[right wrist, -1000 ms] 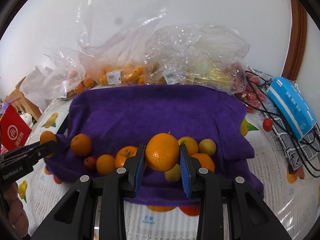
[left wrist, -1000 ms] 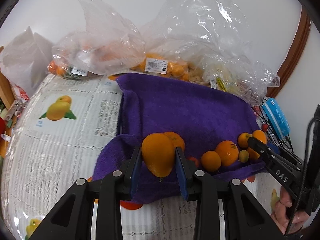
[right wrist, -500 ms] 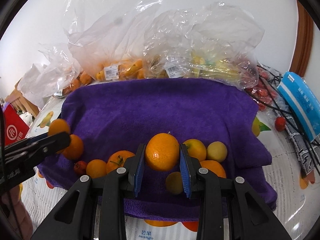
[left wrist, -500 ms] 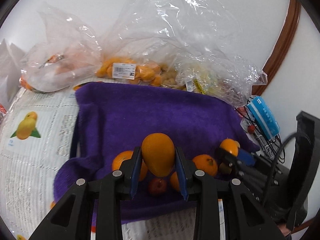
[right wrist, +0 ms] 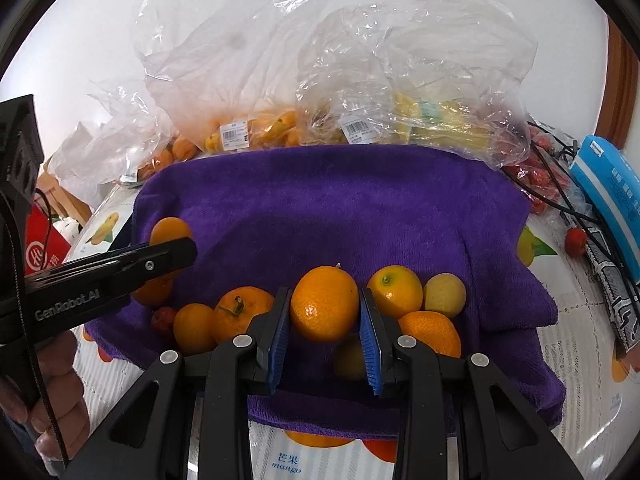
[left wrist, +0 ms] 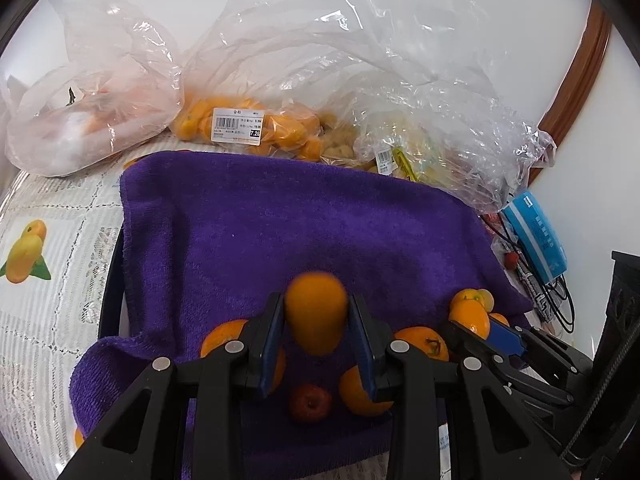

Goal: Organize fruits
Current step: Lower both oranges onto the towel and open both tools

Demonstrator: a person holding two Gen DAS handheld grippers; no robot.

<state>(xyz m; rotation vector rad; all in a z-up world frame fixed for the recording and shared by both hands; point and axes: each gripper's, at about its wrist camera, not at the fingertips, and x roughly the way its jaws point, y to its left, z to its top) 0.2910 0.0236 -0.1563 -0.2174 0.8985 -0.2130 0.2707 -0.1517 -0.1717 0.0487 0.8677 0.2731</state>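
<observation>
A purple towel [left wrist: 300,220] lies on the table, also in the right wrist view [right wrist: 340,208]. My left gripper [left wrist: 316,328] is shut on an elongated orange fruit [left wrist: 316,312], held above the towel's near edge over oranges [left wrist: 420,344] and a small red fruit [left wrist: 310,402]. My right gripper [right wrist: 325,320] is shut on a round orange [right wrist: 324,304], held above a cluster of oranges [right wrist: 396,290] and yellow fruits [right wrist: 444,294]. The left gripper shows at the left in the right wrist view [right wrist: 160,256].
Clear plastic bags of fruit [left wrist: 256,124] line the towel's far edge against the wall, also in the right wrist view [right wrist: 420,120]. A blue box [right wrist: 608,196], cables and small red fruits [right wrist: 536,176] lie to the right. A red box [right wrist: 40,240] stands at the left.
Both grippers have moved forward over the towel with their fruits still held. The left gripper has come closer to the right one.
</observation>
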